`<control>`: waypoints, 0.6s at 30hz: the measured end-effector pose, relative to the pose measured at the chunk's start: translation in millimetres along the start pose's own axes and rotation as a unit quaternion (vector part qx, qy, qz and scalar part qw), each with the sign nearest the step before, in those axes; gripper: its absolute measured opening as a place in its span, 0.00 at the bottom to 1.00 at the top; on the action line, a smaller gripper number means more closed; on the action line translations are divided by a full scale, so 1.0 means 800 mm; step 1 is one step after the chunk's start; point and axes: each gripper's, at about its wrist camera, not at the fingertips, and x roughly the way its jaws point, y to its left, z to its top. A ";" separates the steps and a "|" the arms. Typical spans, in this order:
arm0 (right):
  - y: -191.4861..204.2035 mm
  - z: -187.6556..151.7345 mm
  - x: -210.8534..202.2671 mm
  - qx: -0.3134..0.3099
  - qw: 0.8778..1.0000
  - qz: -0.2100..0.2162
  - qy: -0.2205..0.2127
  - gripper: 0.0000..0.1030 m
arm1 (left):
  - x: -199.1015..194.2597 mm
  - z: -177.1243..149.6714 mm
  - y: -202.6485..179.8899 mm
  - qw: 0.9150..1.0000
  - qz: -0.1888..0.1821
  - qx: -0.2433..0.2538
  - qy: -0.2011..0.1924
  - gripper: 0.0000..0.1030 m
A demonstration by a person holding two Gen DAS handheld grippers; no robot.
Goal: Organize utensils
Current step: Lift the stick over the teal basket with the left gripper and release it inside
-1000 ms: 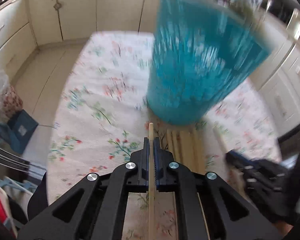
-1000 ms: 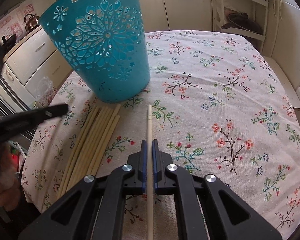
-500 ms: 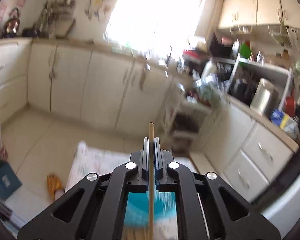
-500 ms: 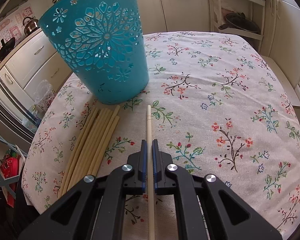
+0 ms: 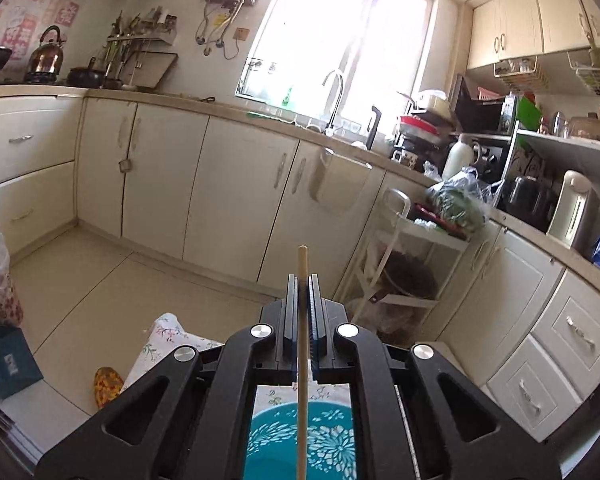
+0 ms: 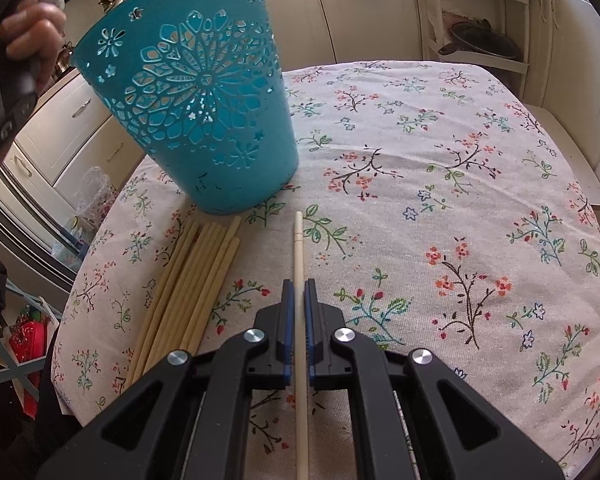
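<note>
The left tongs (image 5: pixel 301 312) are closed tight on a slim, round bamboo chopstick (image 5: pixel 302 360), held above the open mouth of the teal plastic basket (image 6: pixel 196 112), whose wall is pierced with flower cutouts. The right tongs (image 6: pixel 299 320) pinch a paler chopstick (image 6: pixel 299 280) over the table (image 6: pixel 440 168) with its floral woven cloth. Loose bamboo chopsticks (image 6: pixel 188 288) lie bundled at near left, just beside the basket's base. No writing is readable.

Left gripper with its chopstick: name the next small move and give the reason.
Probably open the left gripper and let its chopstick drop. It is shut on the stick, which hangs above the mouth of the blue basket. More chopsticks lie on the tablecloth, so this one likely goes in first.
</note>
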 end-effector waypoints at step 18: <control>-0.002 0.000 0.000 0.006 1.000 0.007 0.003 0.06 | -0.007 -0.038 0.008 0.995 0.035 0.066 0.072 0.38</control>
